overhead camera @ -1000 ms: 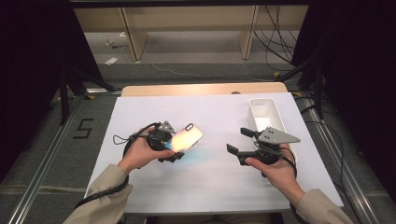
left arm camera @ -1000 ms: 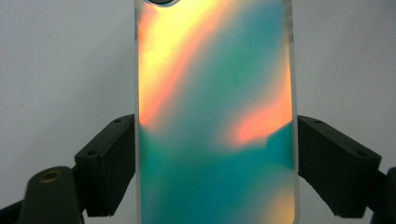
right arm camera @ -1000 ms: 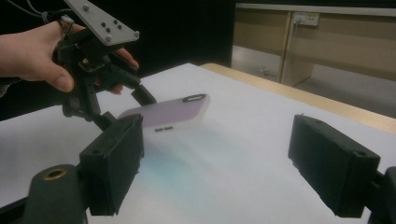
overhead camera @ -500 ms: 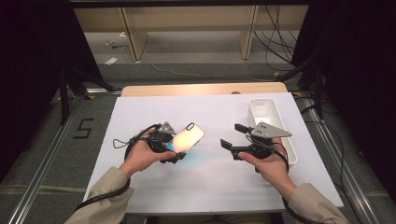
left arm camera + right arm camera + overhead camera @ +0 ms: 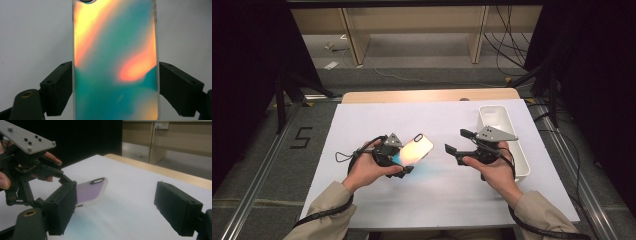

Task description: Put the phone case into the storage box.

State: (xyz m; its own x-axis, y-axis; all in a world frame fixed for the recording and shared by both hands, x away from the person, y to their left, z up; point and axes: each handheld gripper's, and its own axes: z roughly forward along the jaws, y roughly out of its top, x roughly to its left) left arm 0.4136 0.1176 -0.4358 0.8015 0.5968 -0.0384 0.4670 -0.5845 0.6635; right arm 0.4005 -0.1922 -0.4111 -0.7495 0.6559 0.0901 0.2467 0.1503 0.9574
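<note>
at table centre, i'm clamping the phone case by its long edges in my left gripper, lifted off the sheet. right gripper is hanging released at 3 o'clock. case looks light, thin, flexy, glossy-slick; gripping edges, not faces.

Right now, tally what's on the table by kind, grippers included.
Phone case, iridescent, clamped by its long edges in the left gripper: 1
White tray, at the table's right edge: 1
Grippers, counting the left one and the right gripper with open jaws: 2
Total: 4
</note>
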